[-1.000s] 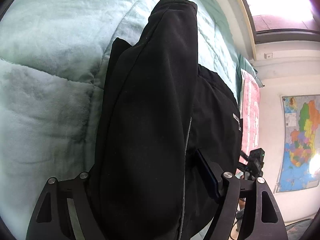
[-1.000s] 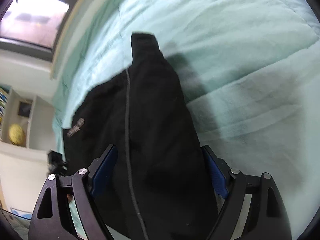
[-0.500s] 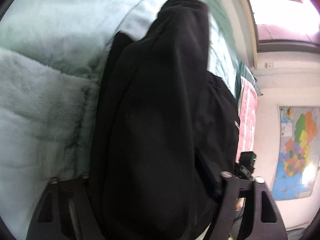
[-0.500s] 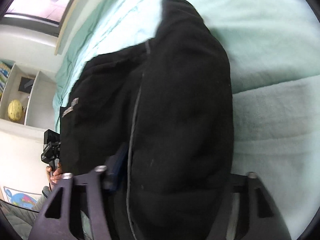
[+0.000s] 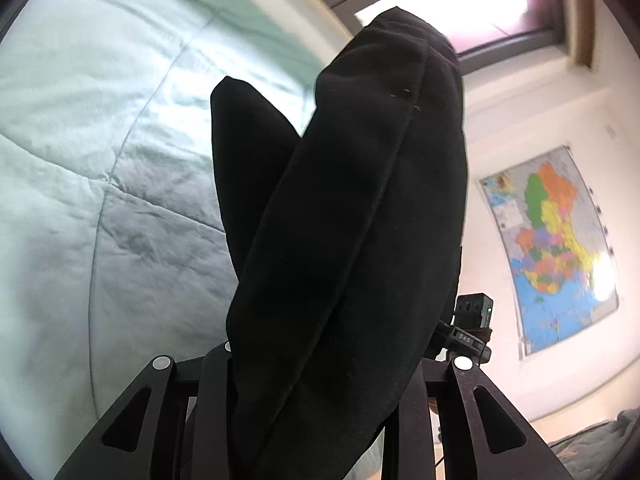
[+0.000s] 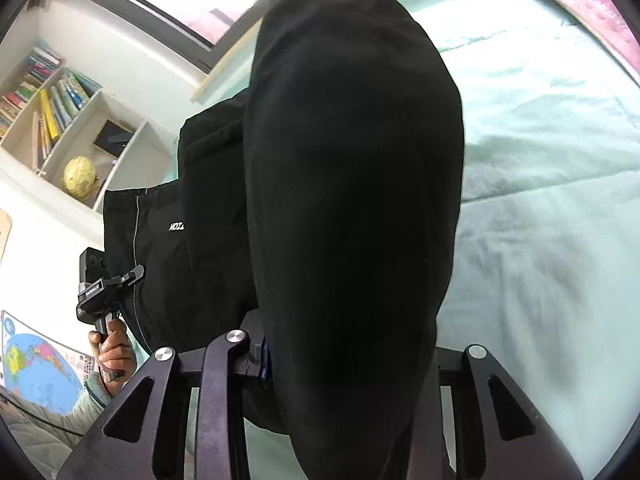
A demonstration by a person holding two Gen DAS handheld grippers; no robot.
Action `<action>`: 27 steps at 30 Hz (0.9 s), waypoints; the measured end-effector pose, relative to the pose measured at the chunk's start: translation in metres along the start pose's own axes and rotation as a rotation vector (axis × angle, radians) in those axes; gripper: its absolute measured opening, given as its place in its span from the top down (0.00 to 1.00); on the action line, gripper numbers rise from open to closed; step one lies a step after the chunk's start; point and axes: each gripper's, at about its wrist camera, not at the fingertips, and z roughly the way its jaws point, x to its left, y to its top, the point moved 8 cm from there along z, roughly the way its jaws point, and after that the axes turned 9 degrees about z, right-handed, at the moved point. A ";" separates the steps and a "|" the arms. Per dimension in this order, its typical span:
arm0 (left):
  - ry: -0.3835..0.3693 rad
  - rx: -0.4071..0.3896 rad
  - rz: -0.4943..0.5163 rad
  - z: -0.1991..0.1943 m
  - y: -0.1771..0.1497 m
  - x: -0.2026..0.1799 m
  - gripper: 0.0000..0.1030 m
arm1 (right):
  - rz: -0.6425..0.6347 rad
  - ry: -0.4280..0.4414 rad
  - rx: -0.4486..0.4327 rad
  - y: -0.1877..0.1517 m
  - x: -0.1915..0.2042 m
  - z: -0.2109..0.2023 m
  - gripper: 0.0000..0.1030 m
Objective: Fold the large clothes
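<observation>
Both tools (image 5: 316, 392) (image 6: 352, 364) clamped on thick black trousers (image 6: 352, 184) (grey side stripe), bunched.

Daylight pours from the window (image 5: 460, 4) at twelve to one o'clock, blown out to white with pinkish glare. The black garment (image 5: 352, 240) reads as a near-featureless silhouette. The mint quilt (image 5: 100, 160) is brightest near eleven o'clock, greyer toward eight. Fisheye bending curves everything at the rims, and dark vignette rings both views.
</observation>
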 end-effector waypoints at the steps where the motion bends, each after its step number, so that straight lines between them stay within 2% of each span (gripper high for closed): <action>1: -0.003 -0.001 0.008 -0.007 -0.006 -0.005 0.71 | 0.002 0.004 -0.006 -0.002 0.003 -0.003 0.62; 5: -0.009 0.017 0.020 -0.039 -0.040 -0.016 0.71 | 0.006 -0.017 -0.005 -0.009 0.001 -0.003 0.62; 9: -0.009 0.062 -0.008 -0.045 -0.079 -0.019 0.71 | 0.035 -0.055 0.036 -0.039 -0.009 -0.002 0.62; 12: -0.002 0.106 -0.041 -0.038 -0.111 -0.006 0.71 | 0.048 -0.100 0.078 -0.071 -0.027 0.002 0.62; 16: 0.036 0.155 -0.029 -0.026 -0.151 0.025 0.71 | 0.032 -0.140 0.107 -0.100 -0.063 0.025 0.62; 21: 0.045 0.097 -0.009 -0.033 -0.168 0.059 0.70 | 0.032 -0.122 0.023 -0.100 -0.102 0.025 0.61; 23: 0.054 0.092 0.019 -0.029 -0.171 0.070 0.69 | 0.012 -0.135 0.008 -0.100 -0.101 0.030 0.59; 25: 0.062 0.084 0.031 -0.023 -0.170 0.081 0.66 | -0.010 -0.160 -0.007 -0.103 -0.110 0.029 0.57; 27: 0.050 0.076 0.013 -0.021 -0.171 0.092 0.61 | -0.008 -0.174 -0.023 -0.105 -0.116 0.031 0.49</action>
